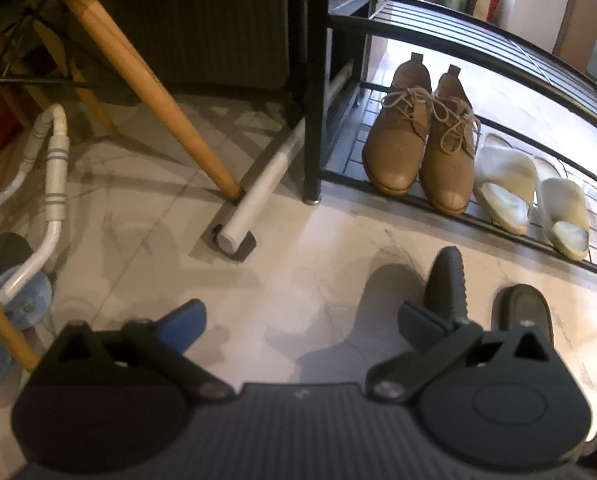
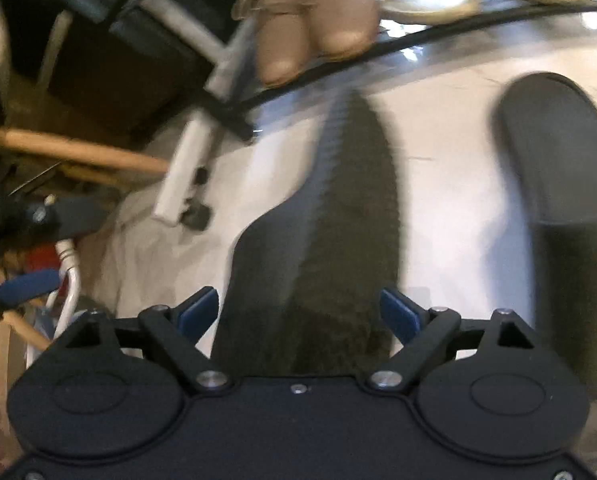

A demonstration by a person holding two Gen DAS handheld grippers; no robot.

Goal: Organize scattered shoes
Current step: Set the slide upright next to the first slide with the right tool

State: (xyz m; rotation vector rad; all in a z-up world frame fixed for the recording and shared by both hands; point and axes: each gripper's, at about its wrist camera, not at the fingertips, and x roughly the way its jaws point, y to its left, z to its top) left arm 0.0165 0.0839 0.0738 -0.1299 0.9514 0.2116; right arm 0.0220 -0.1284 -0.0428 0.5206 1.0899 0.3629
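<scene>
2 tan lace-ups [image 1: 418, 148], 2 white slippers [image 1: 534, 200], prob. 2 black slippers [image 1: 522, 308].

1. Open tiled floor [image 1: 298, 240] lies in front of the shoe rack [image 1: 314, 80].
2. Left, a wooden chair leg [image 1: 146, 76] and white tube [image 1: 258, 188] block passage.
3. The rack's lower shelf is filled by brown lace-ups [image 1: 418, 140] and white slippers [image 1: 534, 196].
4. Two dark slippers [image 2: 338, 220] [image 2: 558, 152] occupy the floor.

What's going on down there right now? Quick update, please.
Right gripper open around a dark slipper, on edge. Left gripper open, empty. Second dark slipper on floor. Rack shelf holds tan shoes, cream slippers.
</scene>
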